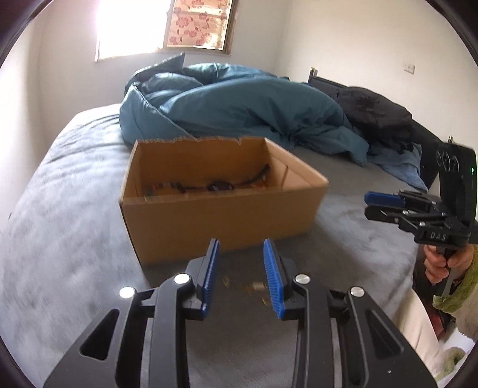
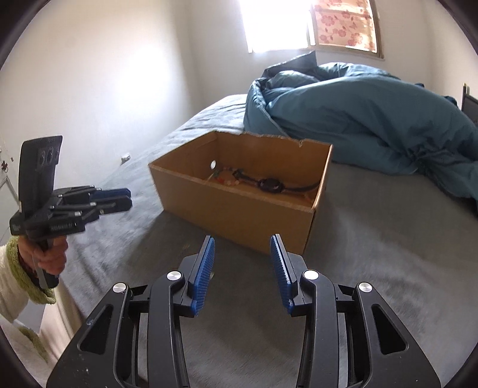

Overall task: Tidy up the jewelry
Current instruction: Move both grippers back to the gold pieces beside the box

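Note:
An open cardboard box (image 1: 218, 215) stands on the grey bed; it also shows in the right wrist view (image 2: 239, 215). Inside lie a dark strap-like piece (image 2: 270, 185) and small coloured beads (image 2: 225, 179). Small gold jewelry pieces (image 1: 255, 287) lie on the sheet in front of the box, between the fingers of my left gripper (image 1: 241, 247), which is open and empty above them. My right gripper (image 2: 242, 246) is open and empty, near the box's front corner. Each gripper shows in the other's view: the right one (image 1: 370, 204) and the left one (image 2: 127, 198).
A crumpled teal duvet (image 1: 239, 104) lies behind the box. Dark clothing (image 1: 376, 110) sits at the back right. White walls and a window with a floral curtain (image 1: 198, 24) stand behind the bed. The bed's near edge is by the person's hands.

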Motion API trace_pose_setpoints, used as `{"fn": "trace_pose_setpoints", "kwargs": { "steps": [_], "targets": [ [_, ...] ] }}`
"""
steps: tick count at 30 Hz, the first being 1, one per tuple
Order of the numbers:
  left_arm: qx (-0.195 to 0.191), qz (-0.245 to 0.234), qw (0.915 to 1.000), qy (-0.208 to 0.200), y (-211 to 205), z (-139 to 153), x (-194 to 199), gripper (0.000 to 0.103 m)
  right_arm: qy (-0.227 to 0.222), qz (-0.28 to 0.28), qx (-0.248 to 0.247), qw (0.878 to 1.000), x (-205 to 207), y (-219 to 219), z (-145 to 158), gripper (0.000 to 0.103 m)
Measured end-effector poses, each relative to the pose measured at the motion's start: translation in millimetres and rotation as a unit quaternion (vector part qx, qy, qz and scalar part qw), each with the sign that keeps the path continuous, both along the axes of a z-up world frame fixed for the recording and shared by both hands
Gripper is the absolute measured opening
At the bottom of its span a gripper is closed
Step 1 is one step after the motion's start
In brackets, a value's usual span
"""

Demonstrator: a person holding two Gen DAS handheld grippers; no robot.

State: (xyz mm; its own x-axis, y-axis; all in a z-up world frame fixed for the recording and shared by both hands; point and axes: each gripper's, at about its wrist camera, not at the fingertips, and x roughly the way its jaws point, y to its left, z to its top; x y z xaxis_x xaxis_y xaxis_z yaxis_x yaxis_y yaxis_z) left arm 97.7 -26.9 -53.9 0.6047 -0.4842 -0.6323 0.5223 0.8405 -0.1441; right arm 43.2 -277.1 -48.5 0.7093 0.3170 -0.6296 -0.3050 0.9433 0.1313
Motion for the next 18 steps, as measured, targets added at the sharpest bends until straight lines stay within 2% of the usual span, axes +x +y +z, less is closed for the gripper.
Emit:
{"fn": "trace_pose_setpoints", "kwargs": {
  "steps": [9,18],
  "targets": [
    [0.026,-0.028,0.9989,0.028,-26,-37,-30,0.029,0.017,0.021,0.001,1.0,-6,16,-21,0.036],
    [0.058,-0.047,0.9965,0.038,-49,-60,-17,0.029,0.025,0.056,-0.022,0.998,6,36,-40,0.034]
  ]
}}
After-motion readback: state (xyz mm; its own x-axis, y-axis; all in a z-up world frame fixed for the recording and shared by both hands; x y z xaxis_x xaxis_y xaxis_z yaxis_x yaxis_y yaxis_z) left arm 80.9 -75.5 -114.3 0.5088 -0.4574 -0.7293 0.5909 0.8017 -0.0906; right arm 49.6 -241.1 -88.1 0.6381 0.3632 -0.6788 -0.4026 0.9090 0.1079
